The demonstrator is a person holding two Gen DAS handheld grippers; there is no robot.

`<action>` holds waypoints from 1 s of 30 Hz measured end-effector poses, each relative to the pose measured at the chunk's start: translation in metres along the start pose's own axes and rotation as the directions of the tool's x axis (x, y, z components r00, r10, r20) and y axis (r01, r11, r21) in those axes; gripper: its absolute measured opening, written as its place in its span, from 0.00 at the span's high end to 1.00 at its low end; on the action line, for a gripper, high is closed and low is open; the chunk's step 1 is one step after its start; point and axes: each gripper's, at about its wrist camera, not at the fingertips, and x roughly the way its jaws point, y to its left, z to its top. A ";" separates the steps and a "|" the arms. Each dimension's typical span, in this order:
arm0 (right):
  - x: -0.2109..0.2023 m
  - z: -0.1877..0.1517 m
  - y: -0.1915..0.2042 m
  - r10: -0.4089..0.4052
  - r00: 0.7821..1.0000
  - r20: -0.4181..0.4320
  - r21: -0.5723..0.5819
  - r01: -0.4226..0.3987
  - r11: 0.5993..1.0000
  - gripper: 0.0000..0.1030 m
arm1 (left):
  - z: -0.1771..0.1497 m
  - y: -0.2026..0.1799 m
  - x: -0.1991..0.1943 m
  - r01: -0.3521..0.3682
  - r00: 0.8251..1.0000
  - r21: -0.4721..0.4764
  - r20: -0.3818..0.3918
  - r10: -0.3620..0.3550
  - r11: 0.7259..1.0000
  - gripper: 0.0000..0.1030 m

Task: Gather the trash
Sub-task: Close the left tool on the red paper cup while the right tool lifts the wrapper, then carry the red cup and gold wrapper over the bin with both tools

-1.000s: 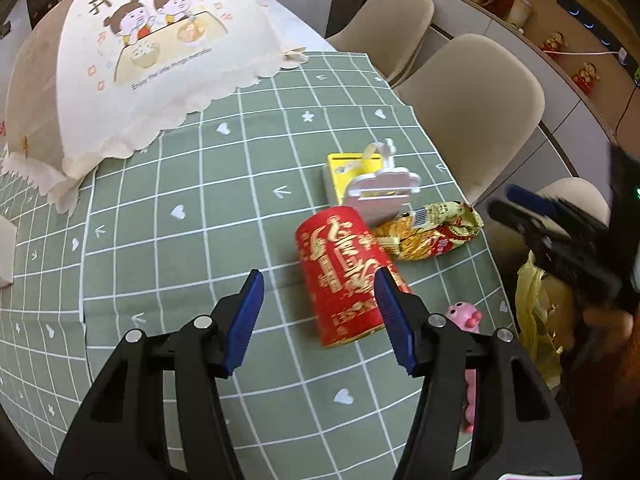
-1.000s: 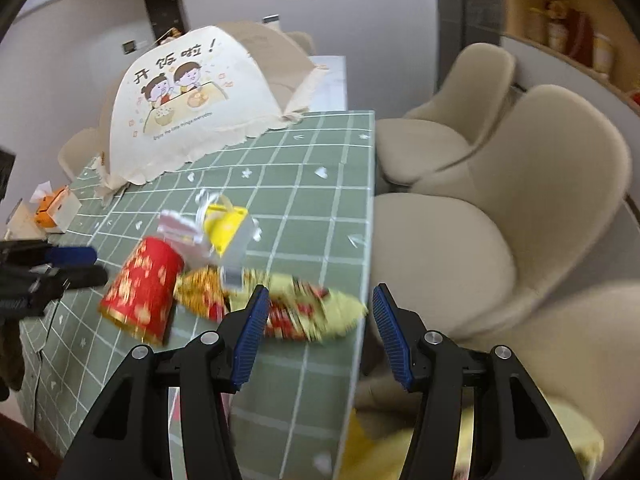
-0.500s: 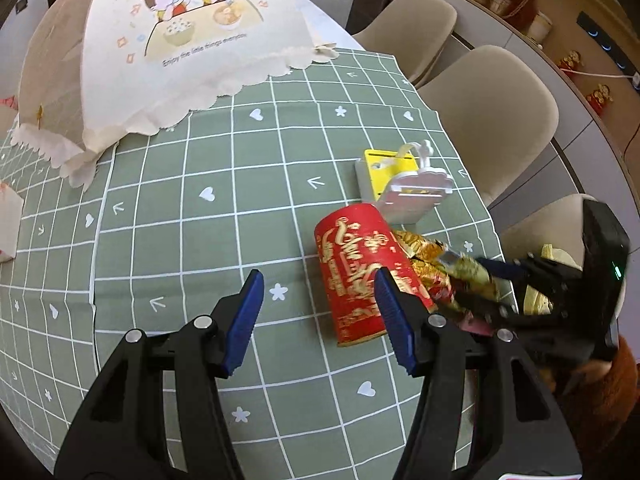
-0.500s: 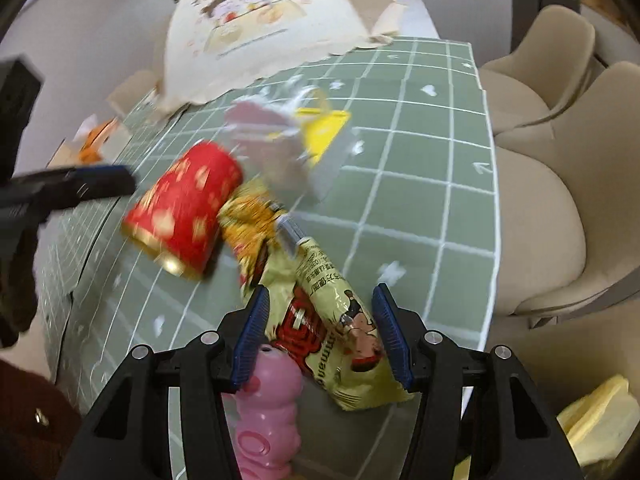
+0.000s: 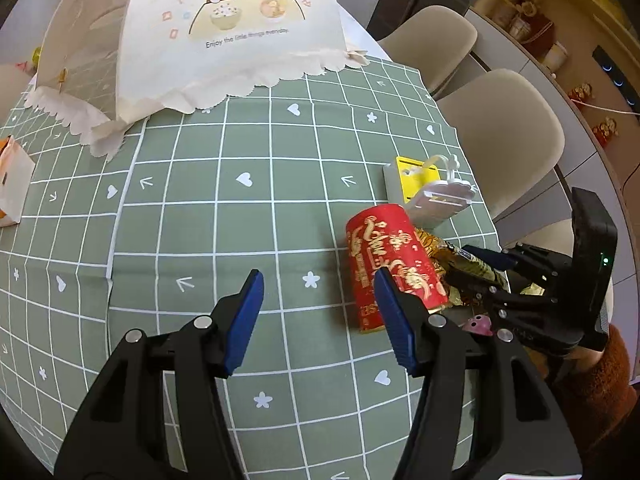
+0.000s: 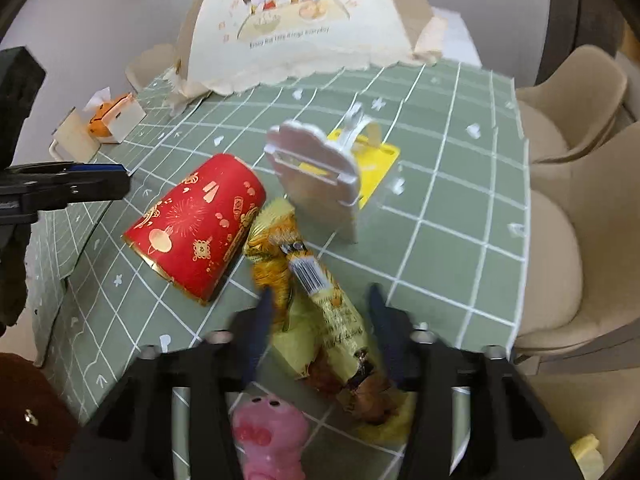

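Note:
A crumpled yellow snack wrapper point(image 6: 320, 312) lies on the green checked tablecloth point(image 6: 440, 200) beside a red paper cup point(image 6: 200, 228) tipped on its side. My right gripper point(image 6: 318, 312) is open, its blue fingers on either side of the wrapper. In the left wrist view the cup point(image 5: 390, 264) lies just ahead of my open, empty left gripper point(image 5: 318, 300), with the wrapper point(image 5: 460, 264) behind it under the right gripper point(image 5: 484, 264).
A white and yellow plastic toy package point(image 6: 328, 168) stands behind the wrapper. A pink pig figure point(image 6: 268, 440) sits at the table's near edge. A printed food cover point(image 5: 208, 40) stands at the back, a tissue box point(image 6: 114, 116) left. Beige chairs point(image 5: 516, 128) line the right side.
My right gripper has swung down and forward over the table until its fingers straddle the snack wrapper. My left gripper has drifted slightly forward and stays open.

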 end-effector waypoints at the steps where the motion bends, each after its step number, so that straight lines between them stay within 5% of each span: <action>1: -0.003 -0.001 0.003 0.003 1.000 0.007 -0.010 -0.003 1.000 0.87 | 0.000 0.002 -0.001 0.000 1.000 -0.003 0.002 0.000 1.000 0.47; 10: -0.061 -0.025 -0.004 -0.073 0.988 0.137 0.125 0.056 0.991 0.87 | 0.008 -0.016 0.014 0.077 0.996 -0.007 -0.033 -0.078 0.997 0.47; 17: -0.105 -0.057 -0.012 -0.124 0.967 0.221 0.309 0.051 0.950 0.87 | 0.011 -0.032 0.033 -0.005 0.999 0.044 -0.053 0.007 0.999 0.46; 22: -0.112 -0.080 0.001 -0.126 0.966 0.224 0.368 0.036 0.929 0.87 | 0.007 -0.034 0.038 0.017 0.998 0.052 -0.067 -0.013 0.999 0.42; 30: -0.123 -0.108 0.025 -0.173 0.965 0.199 0.400 0.081 0.913 0.87 | -0.007 -0.037 0.054 0.096 0.976 -0.008 -0.198 -0.096 0.995 0.43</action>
